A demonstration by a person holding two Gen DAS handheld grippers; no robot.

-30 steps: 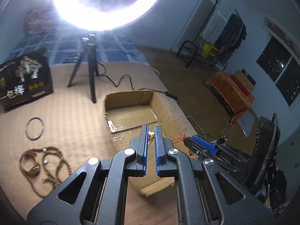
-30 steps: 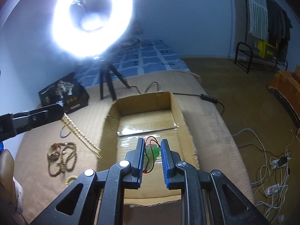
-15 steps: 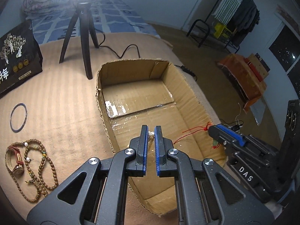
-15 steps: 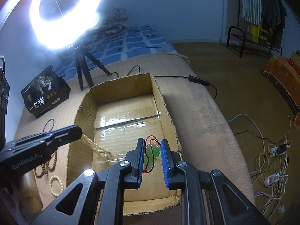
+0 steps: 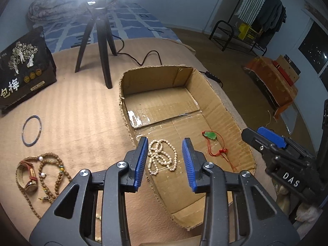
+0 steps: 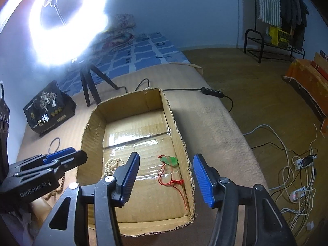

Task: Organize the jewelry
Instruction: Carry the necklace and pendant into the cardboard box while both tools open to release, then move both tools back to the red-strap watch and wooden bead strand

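An open cardboard box (image 5: 207,94) (image 6: 176,123) sits on a beige blanket. A cream bead necklace (image 5: 162,155) (image 6: 111,164) lies coiled on the box floor at its left. A green pendant on a red cord (image 5: 211,136) (image 6: 170,161) lies on the floor at its right. My left gripper (image 5: 165,160) is open and empty above the necklace. My right gripper (image 6: 166,172) is open and empty above the pendant; it also shows in the left wrist view (image 5: 264,139).
On the blanket left of the box lie a thin blue bangle (image 5: 31,130), brown bead strands with a watch (image 5: 41,176) and a black printed bag (image 5: 22,67). A ring-light tripod (image 5: 98,47) stands behind the box. Cables (image 6: 297,164) lie on the floor at right.
Both grippers have opened. The bead necklace dropped from my left gripper onto the box floor. The green pendant dropped from my right gripper onto the box floor.
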